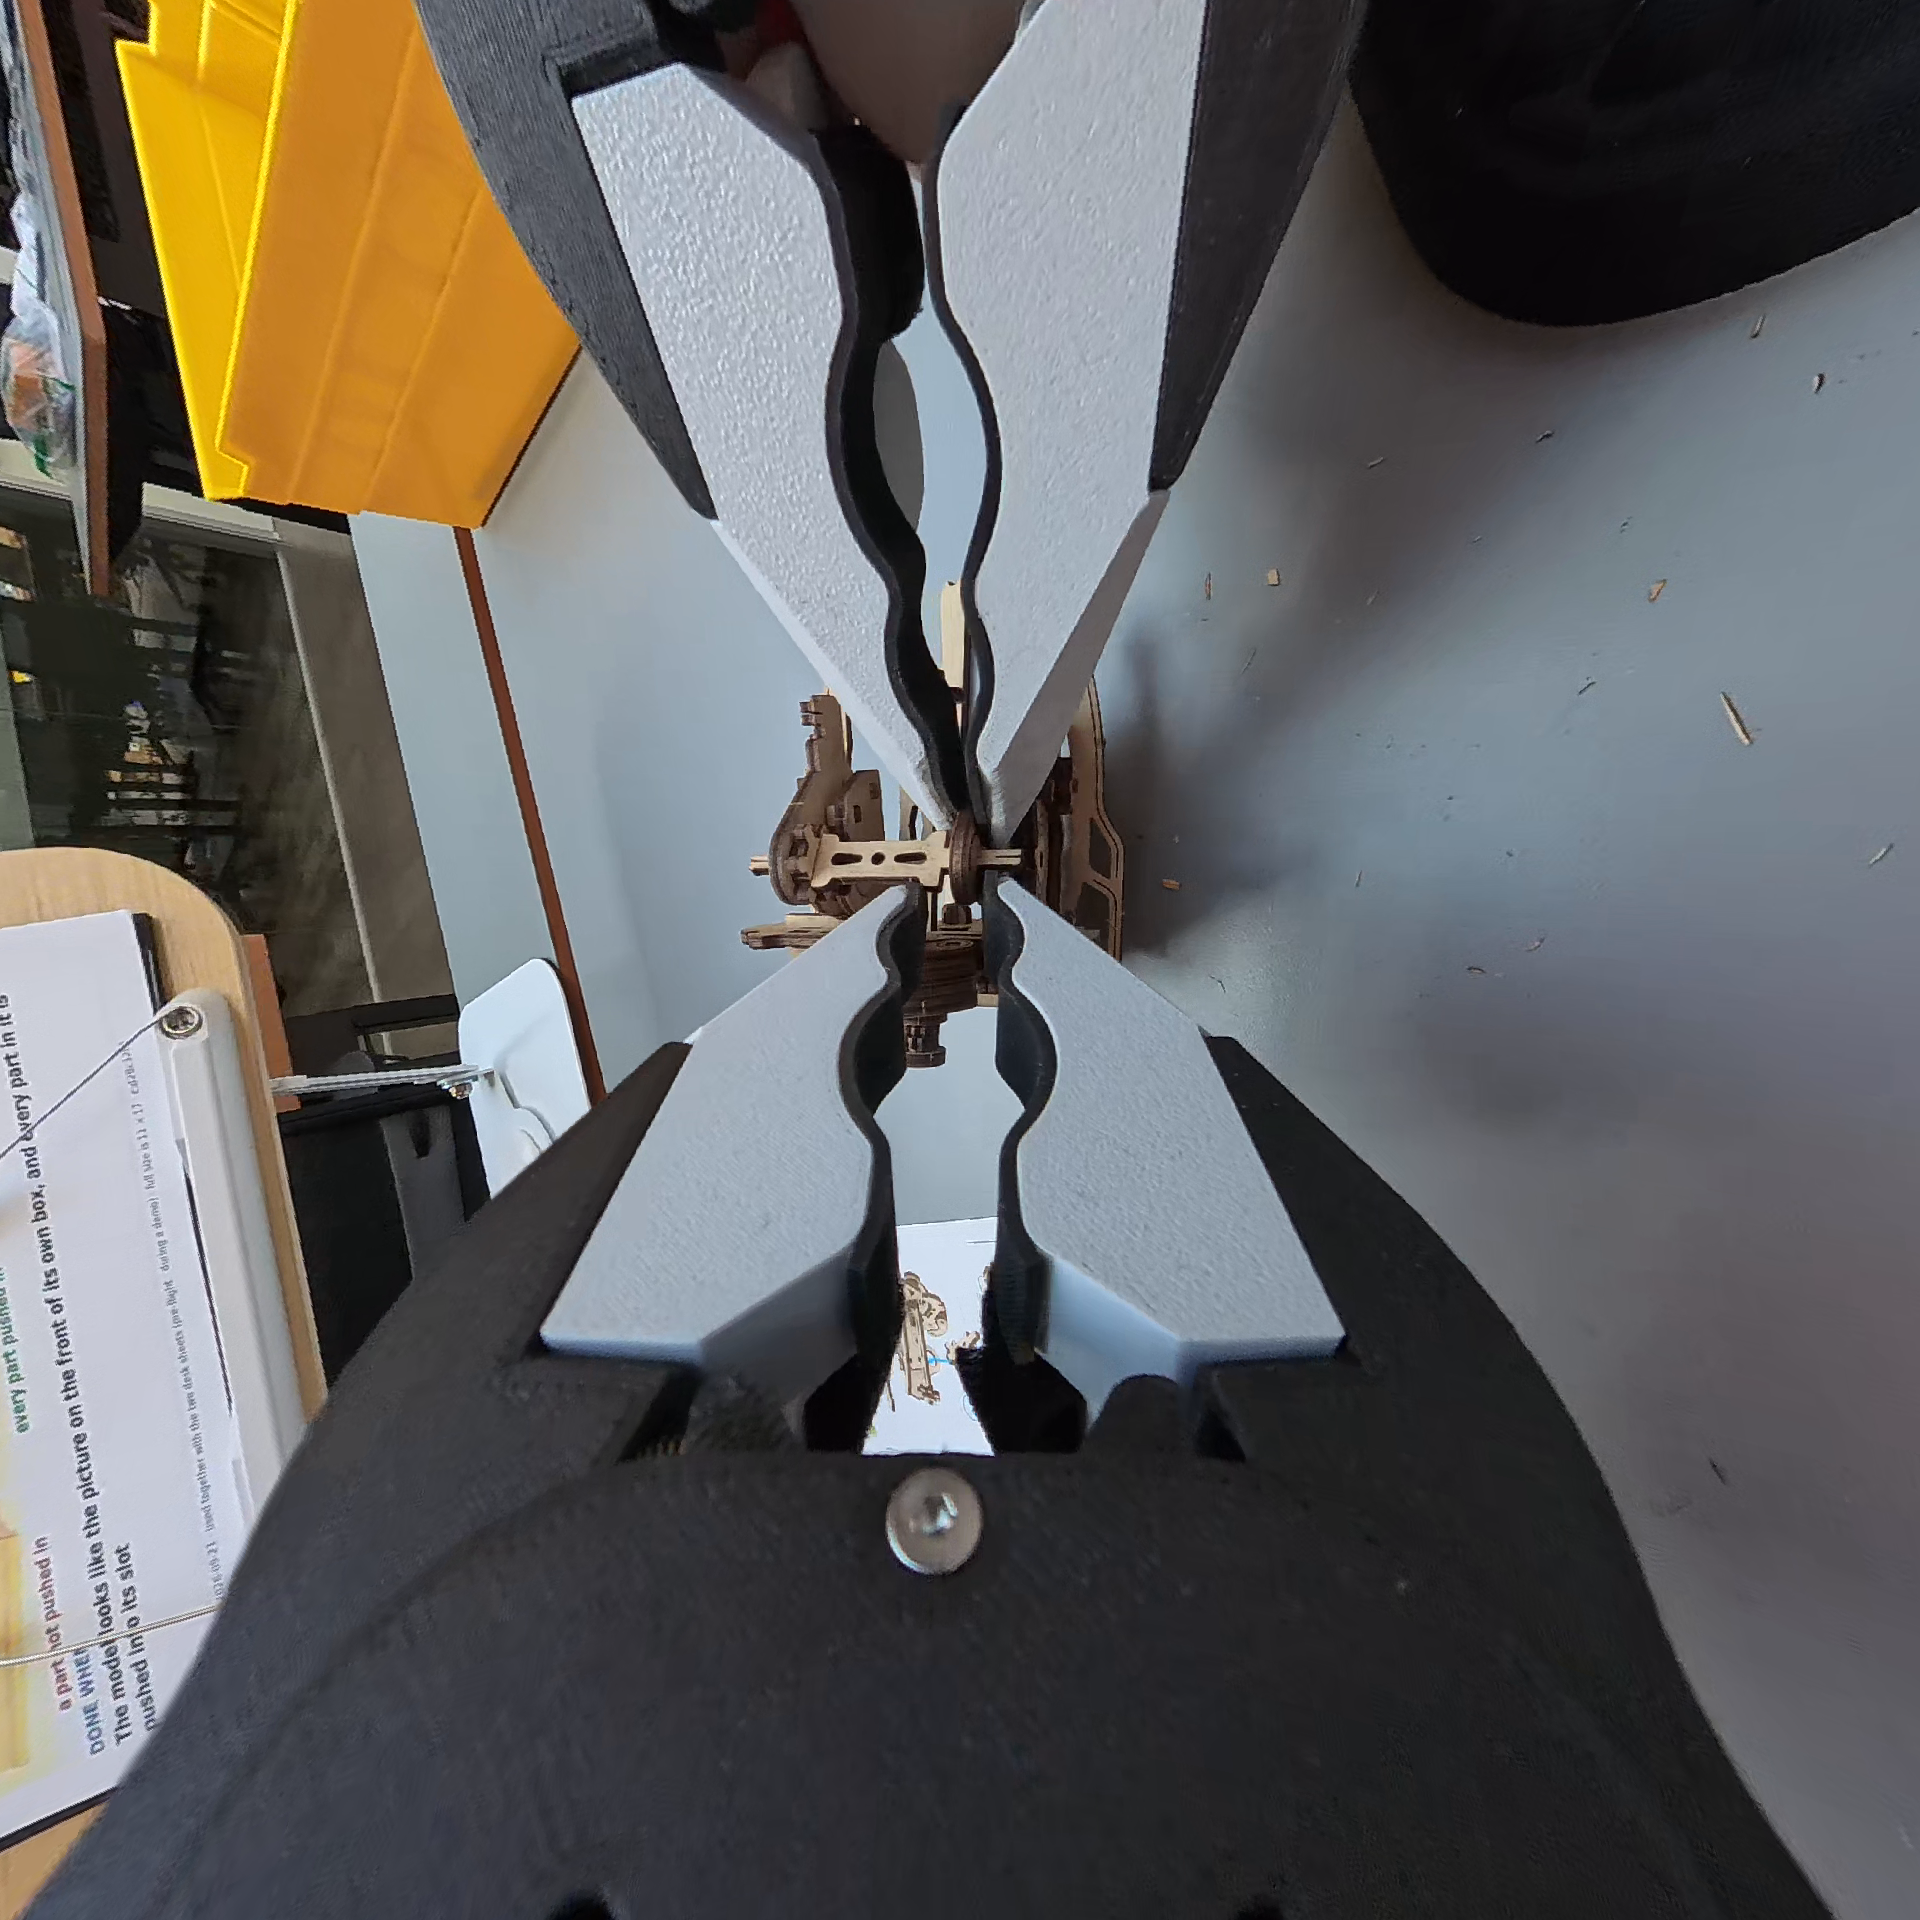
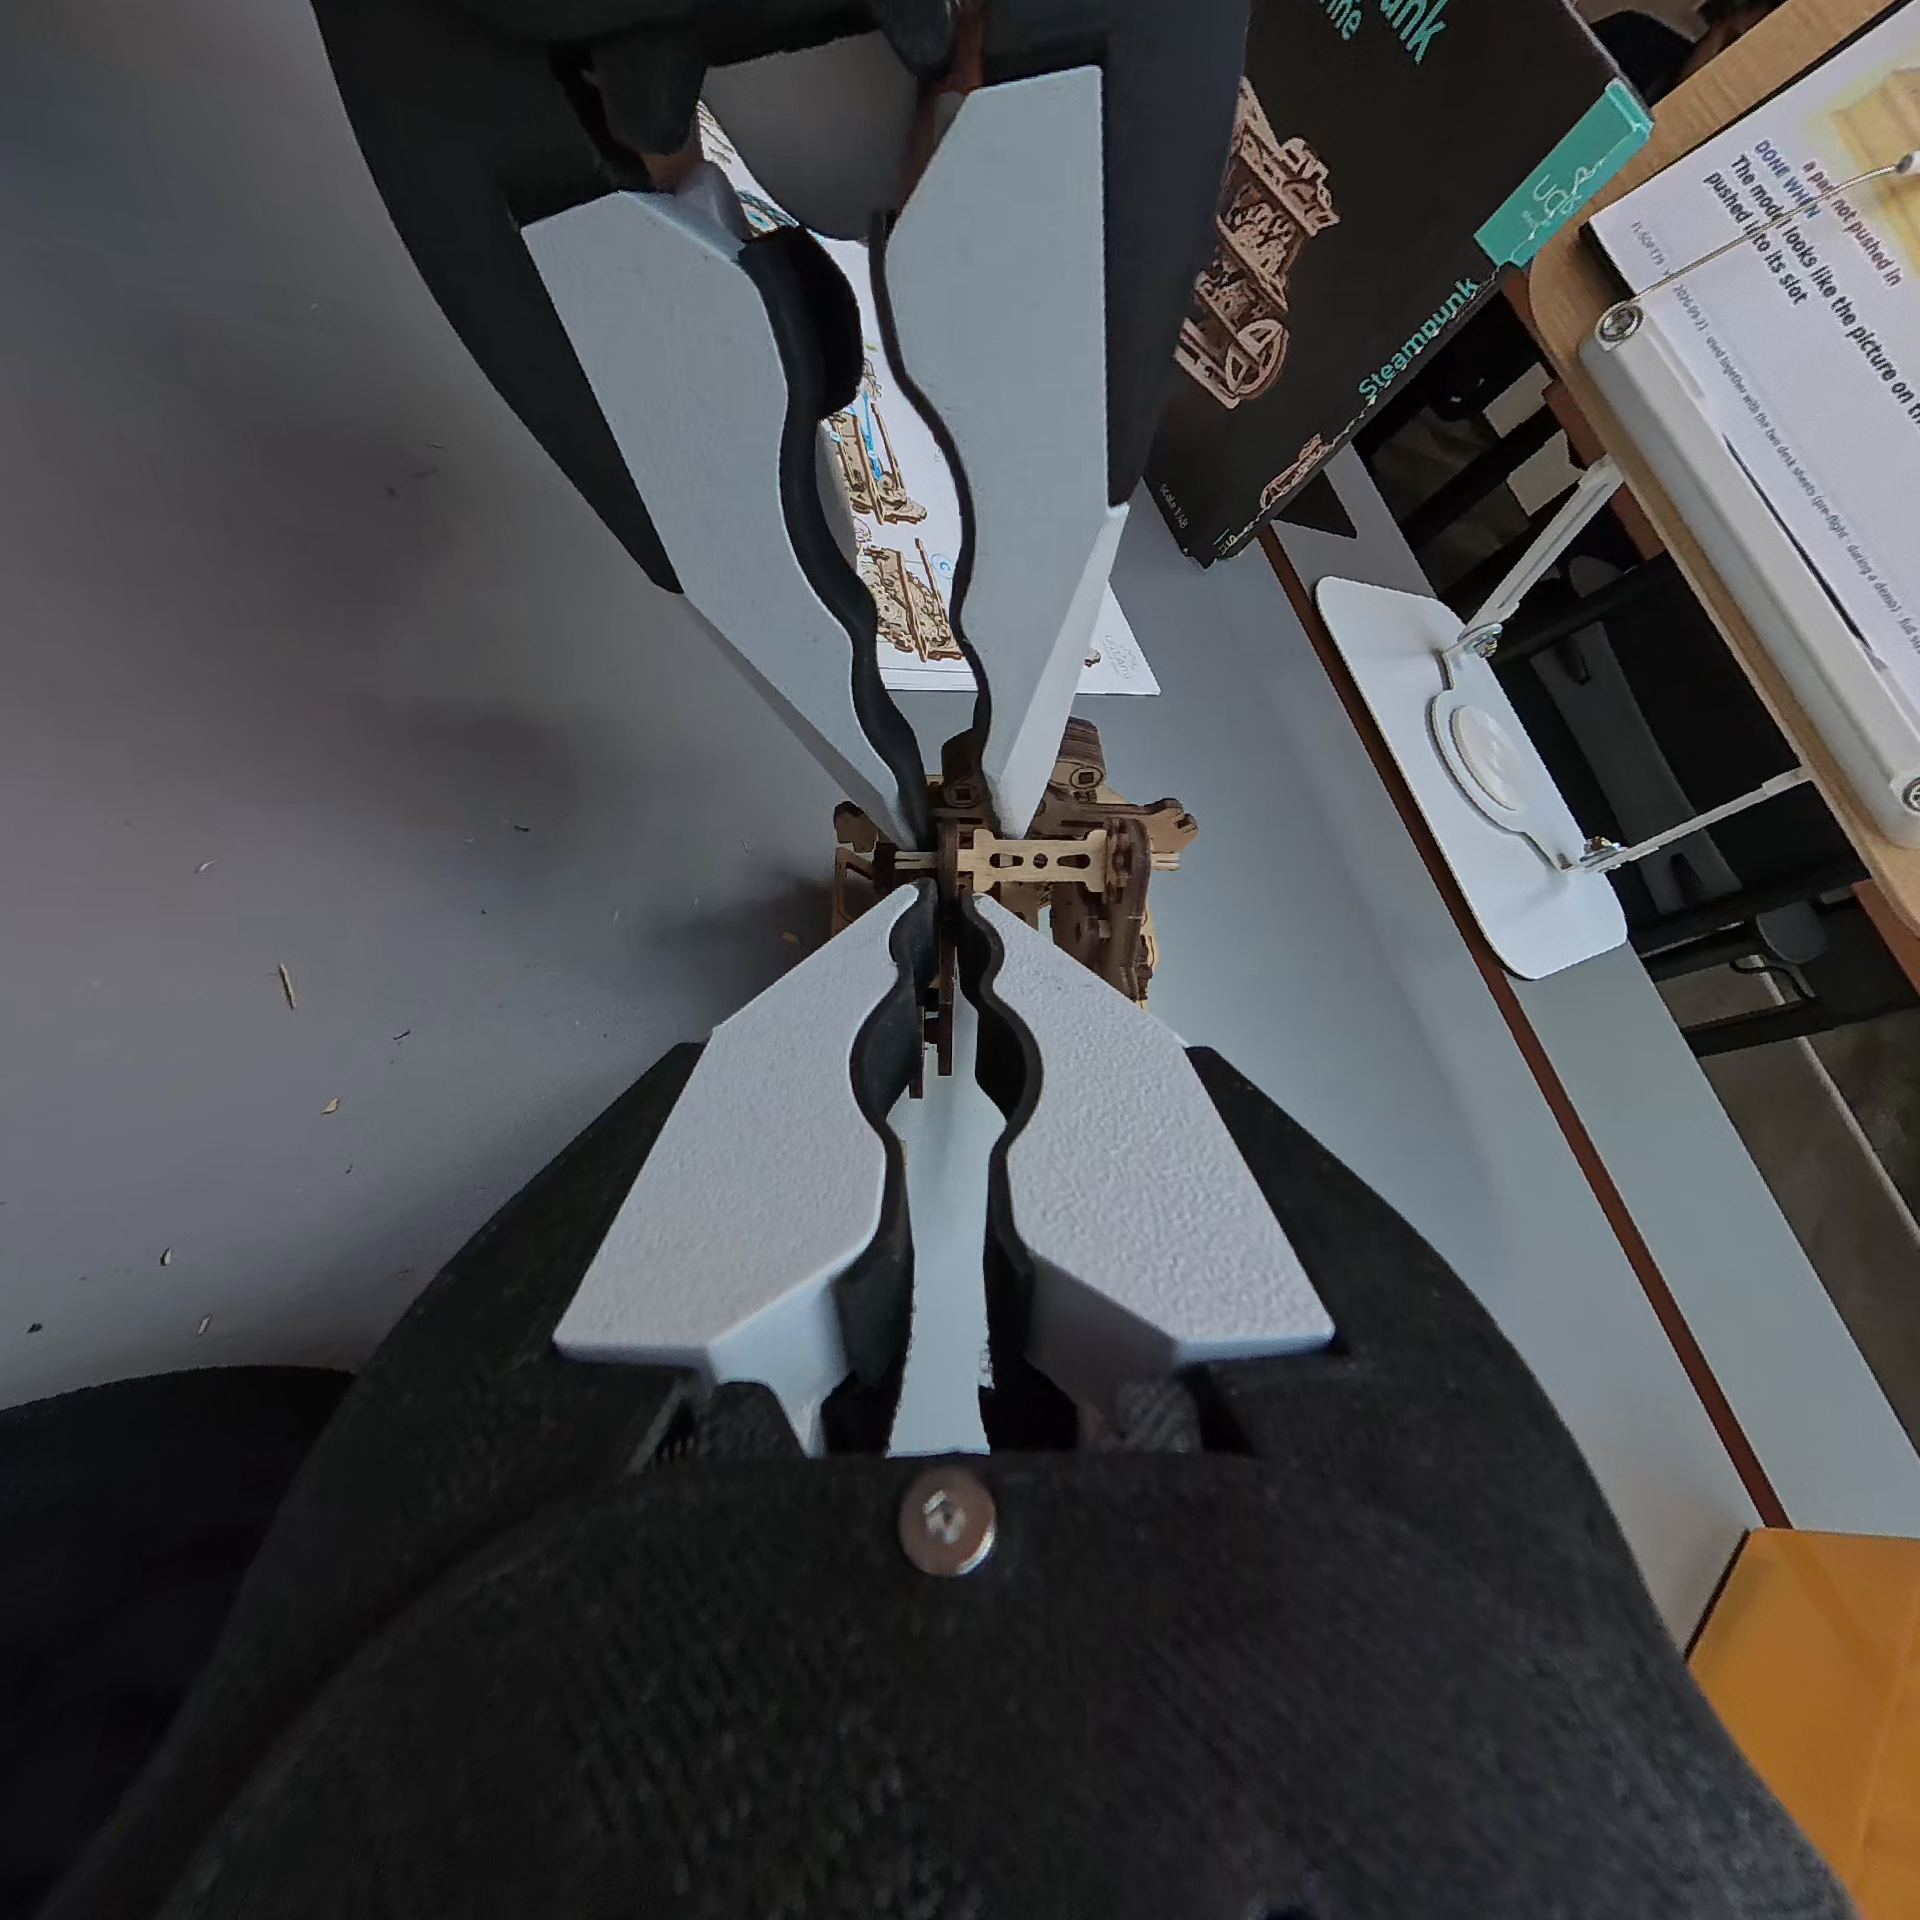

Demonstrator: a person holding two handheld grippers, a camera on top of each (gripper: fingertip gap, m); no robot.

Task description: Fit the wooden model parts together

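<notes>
Wooden model [image 1: 935,883] looks largely built; both grippers — left gripper [image 1: 951,902], right gripper [image 2: 940,902] — pinch its pale axle [image 2: 1023,860] and small wheel [image 1: 961,854]. Probably pressing that wheel home remains.

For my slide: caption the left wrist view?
Both grippers, left and right, meet tip-to-tip at the wooden model.

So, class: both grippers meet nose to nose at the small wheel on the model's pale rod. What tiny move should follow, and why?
Probably a gentle push of the small wheel along the pale rod toward the wooden model. The left gripper and right gripper both pinch there, and rod still shows beyond it.
</notes>
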